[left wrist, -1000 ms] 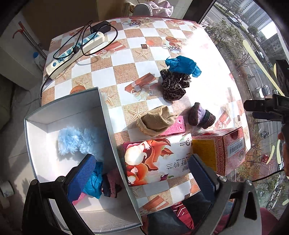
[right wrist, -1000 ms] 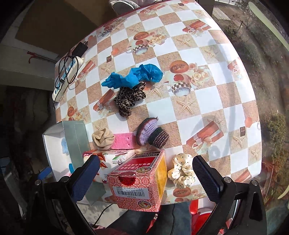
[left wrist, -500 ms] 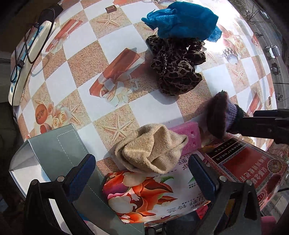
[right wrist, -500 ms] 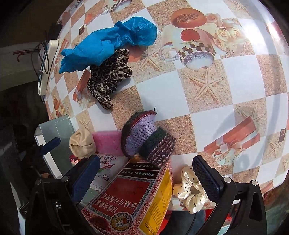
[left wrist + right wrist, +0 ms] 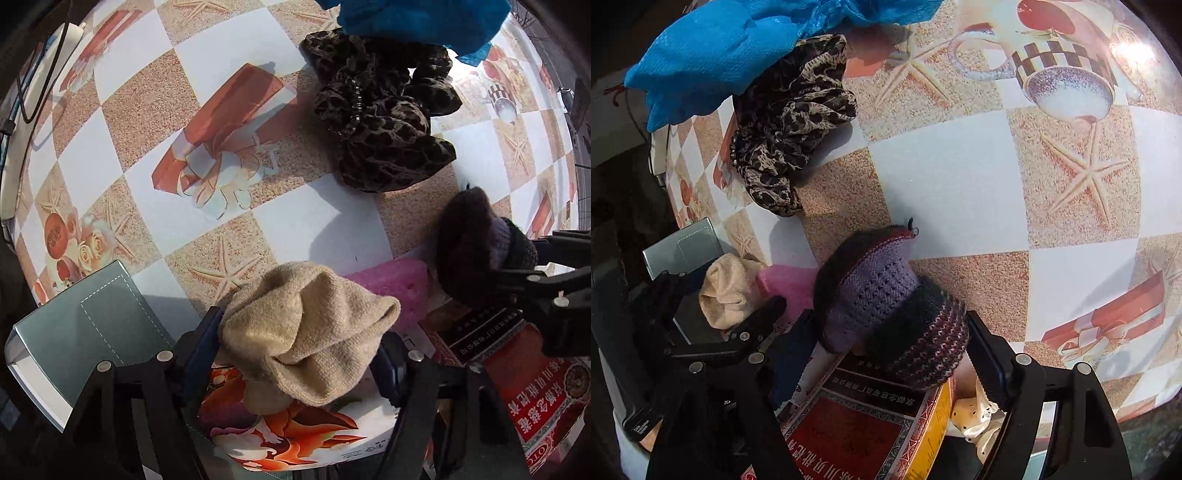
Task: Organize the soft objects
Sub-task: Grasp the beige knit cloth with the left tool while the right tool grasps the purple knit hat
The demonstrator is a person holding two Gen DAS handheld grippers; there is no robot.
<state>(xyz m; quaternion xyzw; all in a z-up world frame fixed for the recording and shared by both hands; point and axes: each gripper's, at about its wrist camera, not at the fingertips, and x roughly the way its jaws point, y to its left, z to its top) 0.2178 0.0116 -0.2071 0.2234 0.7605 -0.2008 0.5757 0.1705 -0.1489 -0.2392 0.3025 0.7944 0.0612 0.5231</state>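
While both views show grips, only the right shows a spotted scrunchie point(image 5: 975, 417).

A home setting is indicated, most likely a dining or living-room table. The table point(image 5: 960, 177) is covered by a glossy checked oilcloth printed with starfish, teacups and gift boxes, on which everyday household items are scattered: a leopard-print scrunchie point(image 5: 380, 122), a knitted cap point(image 5: 886, 302), a beige sock point(image 5: 306, 332), a pink sponge point(image 5: 391, 284) and a floral tissue pack point(image 5: 280, 439).
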